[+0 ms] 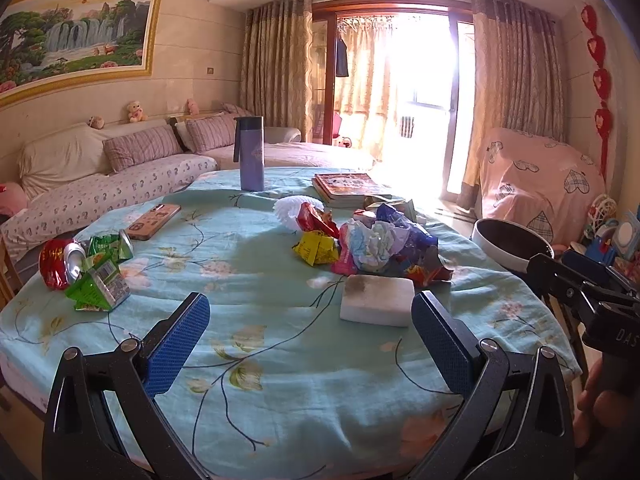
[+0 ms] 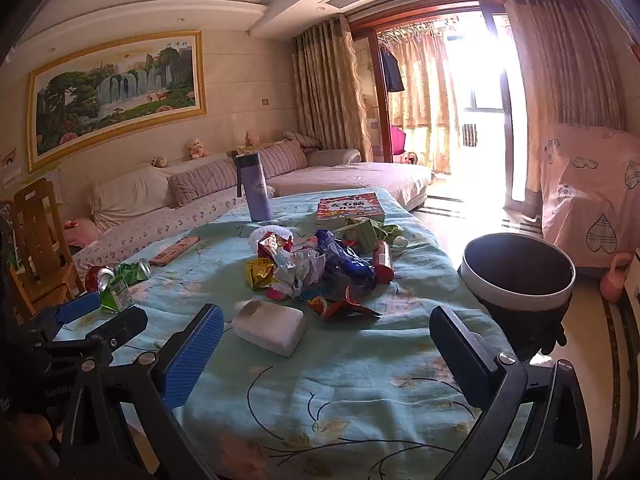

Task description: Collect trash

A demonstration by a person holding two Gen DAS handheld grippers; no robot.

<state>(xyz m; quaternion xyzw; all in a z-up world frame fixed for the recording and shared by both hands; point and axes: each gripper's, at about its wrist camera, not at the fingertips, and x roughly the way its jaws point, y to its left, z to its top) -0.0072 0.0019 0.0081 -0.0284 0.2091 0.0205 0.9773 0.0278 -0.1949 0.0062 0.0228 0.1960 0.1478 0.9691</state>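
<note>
- Big table (image 1: 280, 360) under a pale green flowered cloth fills both views, everything sitting on it.
- Off its right edge, a round bin (image 2: 520, 296) with a white rim and dark inside, standing just beside the table.
- Centre of the cloth: the trash pile (image 1: 372, 244), a crumpled heap of blue, red and yellow wrappers with a wad of white paper on top, shiny and creased.
- Left side, well apart from it: crushed cans and green cartons (image 1: 92, 268), one red can dented, silver ends showing.
- A white sponge block (image 1: 378, 300) with a grey smudge lies just in front of the pile.
- Left gripper (image 1: 310, 344) hangs over the near cloth, blue pads spread wide, nothing between them.
- Right gripper (image 2: 326, 356) likewise spread wide and empty, sponge just ahead.
</note>
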